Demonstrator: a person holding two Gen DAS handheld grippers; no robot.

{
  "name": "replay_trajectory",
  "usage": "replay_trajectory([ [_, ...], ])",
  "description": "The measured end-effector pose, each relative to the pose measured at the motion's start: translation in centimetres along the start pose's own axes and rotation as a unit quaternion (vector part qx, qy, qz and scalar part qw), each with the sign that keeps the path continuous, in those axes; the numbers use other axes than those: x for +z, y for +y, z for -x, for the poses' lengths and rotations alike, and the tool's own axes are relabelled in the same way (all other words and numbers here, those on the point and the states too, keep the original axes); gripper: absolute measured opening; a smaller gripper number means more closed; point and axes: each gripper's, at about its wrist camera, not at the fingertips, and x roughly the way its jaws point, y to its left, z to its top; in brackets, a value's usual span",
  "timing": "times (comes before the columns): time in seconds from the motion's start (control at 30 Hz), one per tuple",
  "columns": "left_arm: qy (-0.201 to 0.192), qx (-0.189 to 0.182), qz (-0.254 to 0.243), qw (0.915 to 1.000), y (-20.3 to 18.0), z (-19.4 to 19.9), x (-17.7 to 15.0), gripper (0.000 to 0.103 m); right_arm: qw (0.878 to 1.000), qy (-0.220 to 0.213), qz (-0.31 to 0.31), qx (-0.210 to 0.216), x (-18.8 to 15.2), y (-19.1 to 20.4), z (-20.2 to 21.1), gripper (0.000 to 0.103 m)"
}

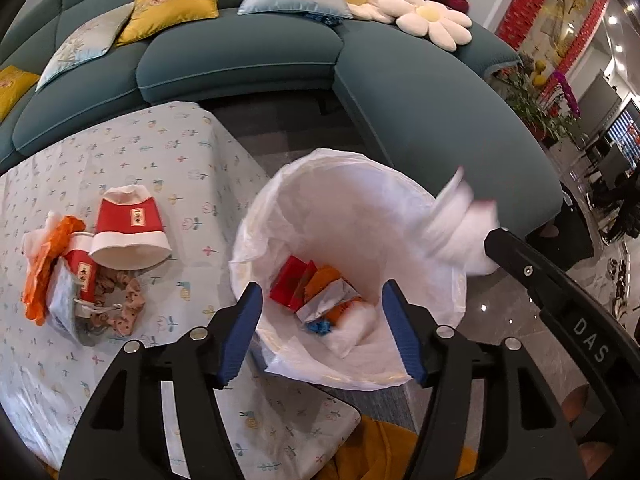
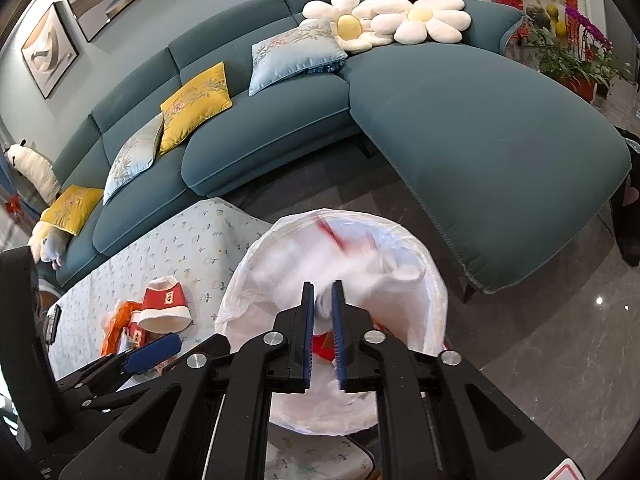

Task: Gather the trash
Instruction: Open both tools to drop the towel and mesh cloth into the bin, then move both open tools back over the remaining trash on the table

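Teal sofa (image 1: 248,52) curves behind the tabletop (image 1: 168,152) with its flowered cloth. Just beside the tabletop's corner stands the lined trash bin (image 1: 360,184), red and orange wrappers (image 1: 316,292) at its bottom. Left of the bin, on the tabletop, lie red paper cups (image 1: 128,232) and orange scraps (image 1: 40,276). Above the bin the left claw (image 1: 320,336) gapes wide and empty. At the bin's far rim the right claw (image 2: 323,336) is narrow, a blurred white wad (image 2: 320,276) between its pads; contact is unclear.

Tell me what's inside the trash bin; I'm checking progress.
In the white-lined trash bin: red packets, orange scraps, a silver wrapper, something blue and white tissue. Anything beneath is covered.
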Motion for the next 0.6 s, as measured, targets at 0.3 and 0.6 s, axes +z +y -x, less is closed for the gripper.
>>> replay_trajectory([
  [0.3,-0.01,0.022,0.027,0.9993,3.0,1.2,-0.5,0.065,1.0,-0.004,0.018,-0.001,0.0,1.8,0.5,0.025],
  [0.6,-0.025,0.033,0.039,0.9984,4.8,3.2,-1.1,0.065,0.999,-0.004,0.043,0.001,-0.9,4.5,1.6,0.037],
])
